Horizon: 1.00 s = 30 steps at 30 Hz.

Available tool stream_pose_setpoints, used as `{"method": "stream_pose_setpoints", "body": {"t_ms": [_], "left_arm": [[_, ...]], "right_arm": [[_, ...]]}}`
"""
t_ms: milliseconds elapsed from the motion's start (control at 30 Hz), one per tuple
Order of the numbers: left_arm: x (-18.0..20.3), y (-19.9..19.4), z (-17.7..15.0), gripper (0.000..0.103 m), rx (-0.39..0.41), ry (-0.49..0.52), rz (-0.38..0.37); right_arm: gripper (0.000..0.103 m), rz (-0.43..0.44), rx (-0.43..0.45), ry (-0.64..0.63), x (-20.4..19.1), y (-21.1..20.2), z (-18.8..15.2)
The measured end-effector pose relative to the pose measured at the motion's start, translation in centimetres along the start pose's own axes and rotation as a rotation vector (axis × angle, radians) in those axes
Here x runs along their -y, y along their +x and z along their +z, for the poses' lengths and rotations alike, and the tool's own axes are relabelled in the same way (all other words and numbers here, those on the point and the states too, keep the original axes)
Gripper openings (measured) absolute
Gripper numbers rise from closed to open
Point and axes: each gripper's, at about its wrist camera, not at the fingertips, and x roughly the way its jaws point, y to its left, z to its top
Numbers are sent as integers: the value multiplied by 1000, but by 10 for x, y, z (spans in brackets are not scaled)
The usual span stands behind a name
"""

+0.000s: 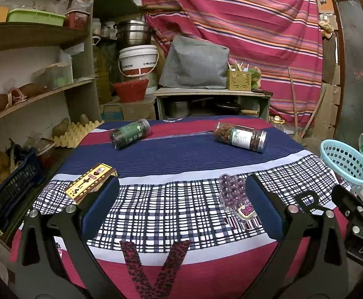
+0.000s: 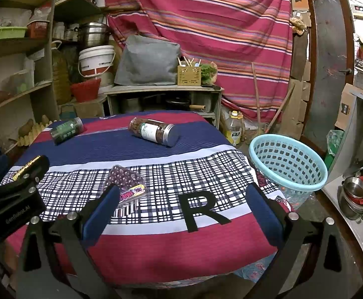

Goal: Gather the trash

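Note:
On the striped cloth table [image 1: 181, 154] lie a green-labelled jar [image 1: 130, 133], a brown-filled jar with a silver lid [image 1: 240, 136], a yellow box [image 1: 90, 182] and a clear blister pack of purple balls [image 1: 233, 191]. My left gripper [image 1: 181, 209] is open and empty over the near checked band, between the box and the pack. My right gripper [image 2: 181, 211] is open and empty above the "R" mark [image 2: 202, 209]; the pack [image 2: 126, 182] sits just past its left finger. Both jars [image 2: 68, 129] [image 2: 154, 131] lie at the far side. A light-blue basket [image 2: 287, 164] stands right of the table.
Shelves with tubs and produce [image 1: 27, 94] line the left; a blue crate [image 1: 9, 191] sits beside the table. A low cabinet [image 1: 213, 99] with pots stands behind. A striped curtain [image 2: 206, 25] hangs at the back. Steel bowls [image 2: 355, 191] sit at the right.

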Motion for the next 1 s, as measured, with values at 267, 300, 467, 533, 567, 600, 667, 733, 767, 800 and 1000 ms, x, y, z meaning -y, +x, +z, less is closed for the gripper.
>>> {"method": "stream_pose_setpoints", "body": {"t_ms": [267,300,467,533,567,600,667,733,767,800,1000], "left_arm": [[-1,0,0,98,0,-1,1],[0,0,0,98,0,-1,1],[0,-2,2,98,0,-6,6],[-1,-1,2,98,0,-6,6],[-1,-2,2,98,1,-5,6],[-1,-2,2,98,1,-4,6],[-2,-1,2,98,3,-5,7],[-1,-2,1,98,0,-5,6],[-1,-1,1,98,0,-4,6],[-1,-3,1,98,0,-4,9],[-2,-2,3,98,0,-5,19]], "right_arm": [[99,0,1,-1,1,0,0],[99,0,1,-1,1,0,0],[99,0,1,-1,0,0,0],[99,1,0,-2,1,0,0],[99,0,-1,-1,0,0,0],[99,0,-1,-2,0,0,0],[99,-1,1,-1,0,0,0],[99,-2,3,-1,1,0,0],[99,2,6,2,1,0,1],[99,4,7,4,2,0,2],[99,7,8,9,0,-1,2]]}}
